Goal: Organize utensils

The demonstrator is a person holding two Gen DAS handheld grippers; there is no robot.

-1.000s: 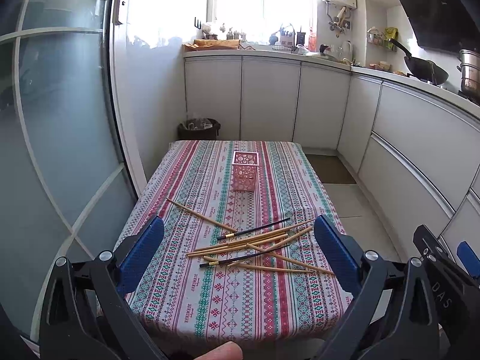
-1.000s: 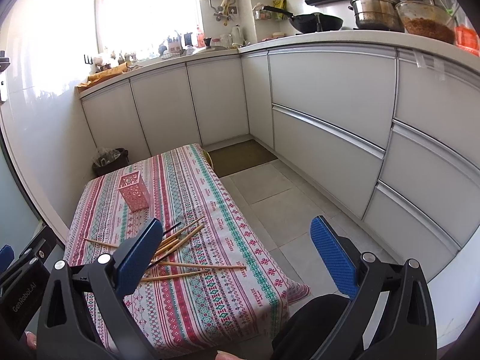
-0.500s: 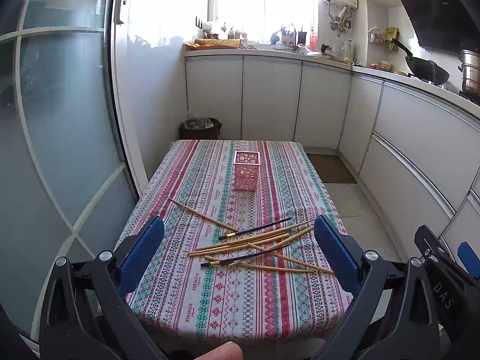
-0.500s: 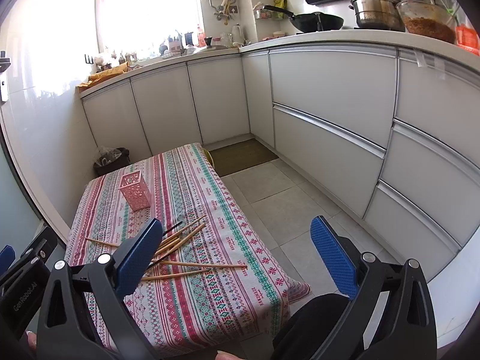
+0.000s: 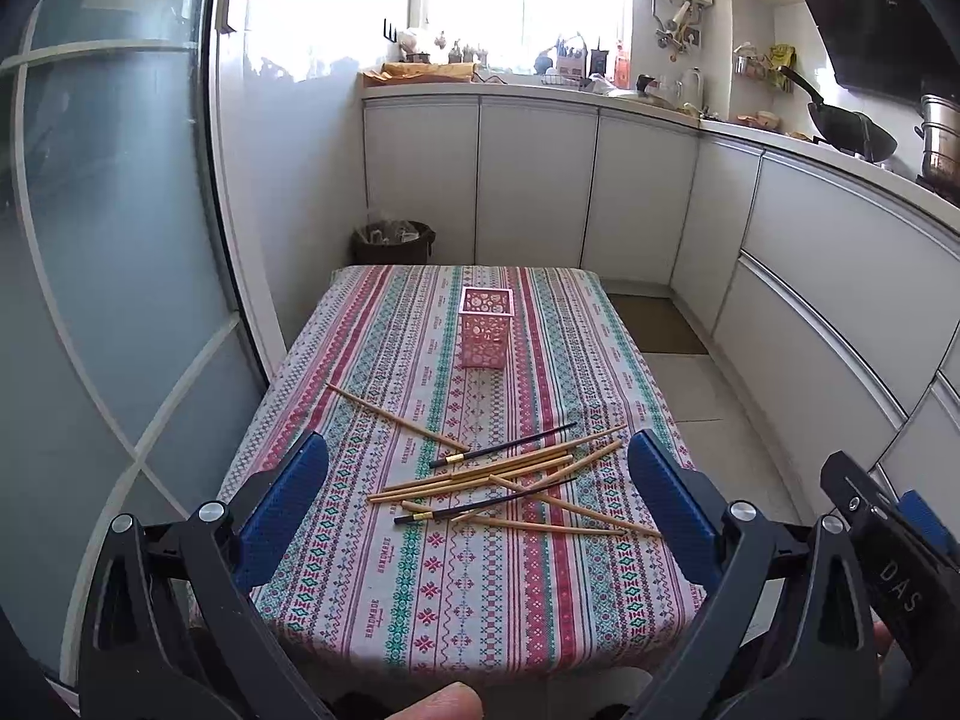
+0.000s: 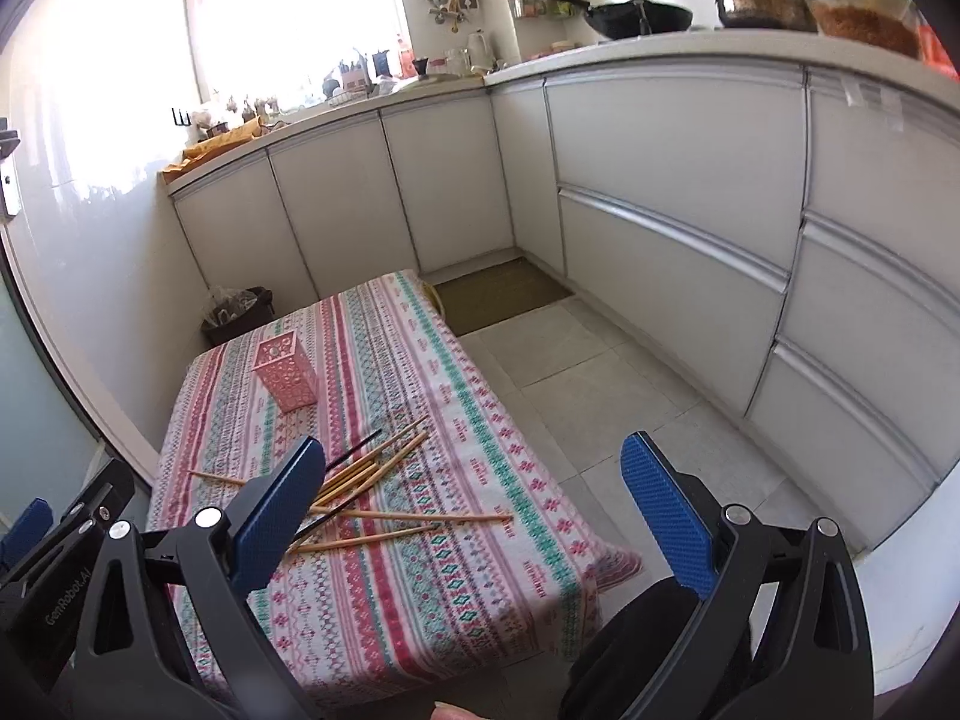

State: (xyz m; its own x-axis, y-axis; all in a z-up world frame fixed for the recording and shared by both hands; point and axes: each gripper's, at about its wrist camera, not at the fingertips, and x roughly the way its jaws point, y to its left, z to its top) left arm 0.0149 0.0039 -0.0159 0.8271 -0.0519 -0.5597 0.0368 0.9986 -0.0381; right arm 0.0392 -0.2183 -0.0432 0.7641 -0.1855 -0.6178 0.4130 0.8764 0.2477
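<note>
**Both tools spread wide above scattered chopsticks**

Loosely strewn across the near half of the worktop (image 5: 480, 588), which is covered by a striped, patterned cloth, lie the chopsticks (image 5: 510, 480): most are pale wood and cross one another in a tangle, two are dark with a light band near one end, and one wooden stick (image 5: 393, 417) lies apart to the left of the heap. Further back, near the middle of the cloth, the pink perforated holder (image 5: 485, 327) stands upright, well apart from the heap, and no stick shows above its rim.

The left tool (image 5: 477, 498) hangs over the near edge of the worktop with its blue pads far apart and nothing between them. The right tool (image 6: 474, 498) is off to the right side of the worktop, its pads likewise spread and gripping nothing; its left pad overlaps the heap in the right wrist view, while its right pad sits over the tiled floor (image 6: 600, 396). A fingertip (image 5: 438, 702) shows at the bottom edge of the left wrist view.

White cabinets (image 5: 528, 180) line the far wall and the right side, and a dark bin (image 5: 393, 240) stands on the floor beyond the worktop.
</note>
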